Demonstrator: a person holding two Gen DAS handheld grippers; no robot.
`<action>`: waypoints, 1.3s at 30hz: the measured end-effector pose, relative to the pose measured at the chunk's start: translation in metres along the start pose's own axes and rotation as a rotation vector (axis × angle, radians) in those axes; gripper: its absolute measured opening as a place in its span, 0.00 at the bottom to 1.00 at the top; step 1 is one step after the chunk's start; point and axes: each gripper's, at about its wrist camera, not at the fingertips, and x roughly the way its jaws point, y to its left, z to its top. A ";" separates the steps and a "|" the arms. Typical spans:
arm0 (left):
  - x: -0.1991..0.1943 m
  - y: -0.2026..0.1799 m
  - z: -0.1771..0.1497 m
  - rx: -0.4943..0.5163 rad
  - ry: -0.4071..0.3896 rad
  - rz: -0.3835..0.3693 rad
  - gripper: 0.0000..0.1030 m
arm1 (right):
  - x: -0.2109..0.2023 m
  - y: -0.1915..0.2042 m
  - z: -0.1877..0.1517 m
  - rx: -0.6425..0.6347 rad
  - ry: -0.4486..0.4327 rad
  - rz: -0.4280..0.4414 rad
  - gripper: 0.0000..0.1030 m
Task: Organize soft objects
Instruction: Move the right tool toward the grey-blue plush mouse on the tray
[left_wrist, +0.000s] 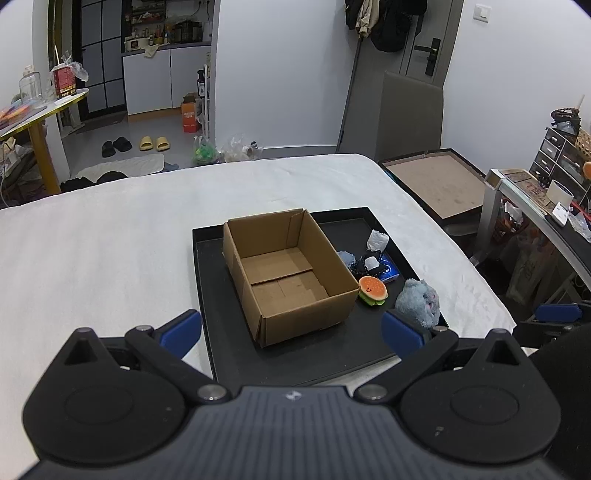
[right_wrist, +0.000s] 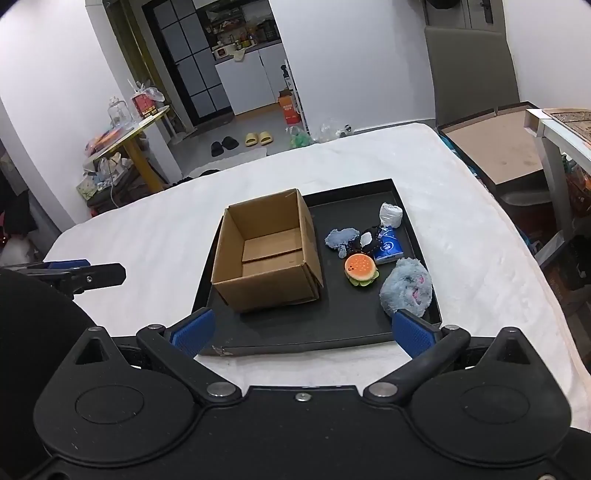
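Observation:
An open, empty cardboard box (left_wrist: 284, 273) (right_wrist: 267, 254) stands on a black tray (left_wrist: 295, 360) (right_wrist: 295, 332) on the white bed. Right of the box lie a burger-shaped soft toy (left_wrist: 373, 290) (right_wrist: 361, 269), a fluffy grey-blue plush (left_wrist: 419, 301) (right_wrist: 406, 288), a small grey-blue plush (right_wrist: 341, 238), a black-and-white soft item (right_wrist: 369, 238), a blue tissue pack (right_wrist: 388, 249) and a white wad (left_wrist: 377, 240) (right_wrist: 390, 215). My left gripper (left_wrist: 291, 332) hovers open before the tray's near edge, nothing between its blue pads. My right gripper (right_wrist: 303, 332) is open too, likewise short of the tray.
The white bed (left_wrist: 110, 258) spreads wide left of the tray. A flat brown-lined box (left_wrist: 436, 184) and a cluttered desk (left_wrist: 535, 192) sit beyond the bed's right edge. A yellow-legged table (left_wrist: 37, 114) stands far left, slippers (left_wrist: 153, 143) on the floor.

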 end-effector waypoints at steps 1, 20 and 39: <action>0.000 0.000 0.000 0.000 0.001 0.001 1.00 | 0.000 0.000 0.000 -0.001 0.001 -0.001 1.00; 0.005 -0.006 0.000 -0.002 0.019 -0.006 1.00 | 0.000 0.000 -0.002 0.026 0.021 -0.014 1.00; 0.005 -0.006 -0.001 0.000 0.019 -0.003 1.00 | -0.003 -0.002 0.002 0.016 0.023 -0.046 1.00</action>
